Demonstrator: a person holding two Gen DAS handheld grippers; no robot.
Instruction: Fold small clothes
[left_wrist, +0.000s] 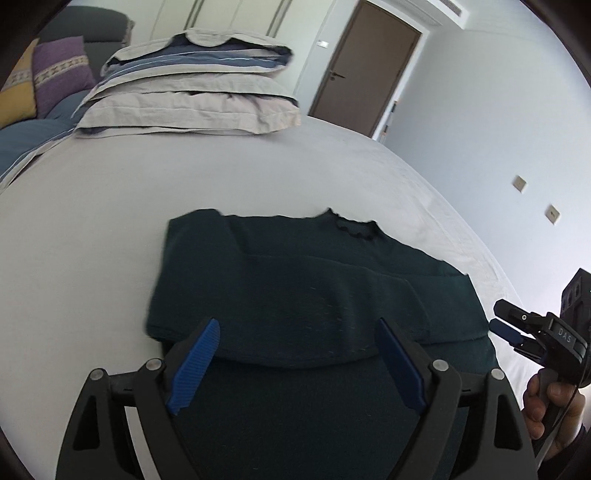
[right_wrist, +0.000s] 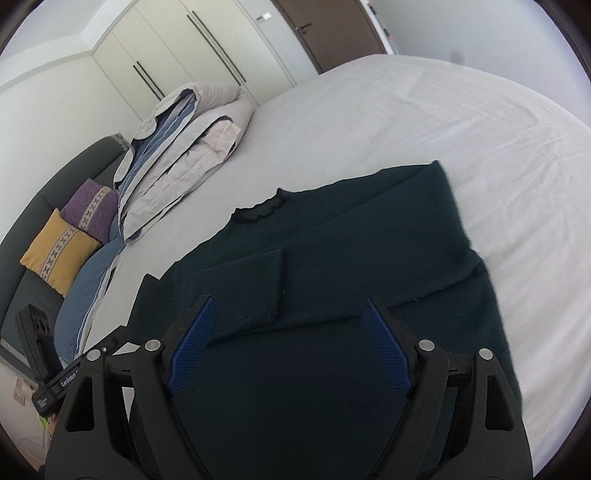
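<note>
A dark green sweater (left_wrist: 303, 280) lies flat on the white bed (left_wrist: 110, 206), its frilled neck at the far edge and both sleeves folded in across the body. My left gripper (left_wrist: 297, 334) hovers open over its near part, blue pads wide apart and pressing on nothing. In the right wrist view the same sweater (right_wrist: 351, 240) lies ahead, with my right gripper (right_wrist: 286, 312) open above its near part and clear of the cloth. The right gripper (left_wrist: 504, 321) also shows at the right edge of the left wrist view, held by a hand (left_wrist: 546, 402).
A folded beige and blue quilt (left_wrist: 192, 88) is stacked at the head of the bed. Purple (right_wrist: 92, 210) and yellow (right_wrist: 59, 247) cushions rest on a dark sofa at the left. A brown door (left_wrist: 365, 62) and white wardrobes (right_wrist: 177, 51) stand beyond the bed.
</note>
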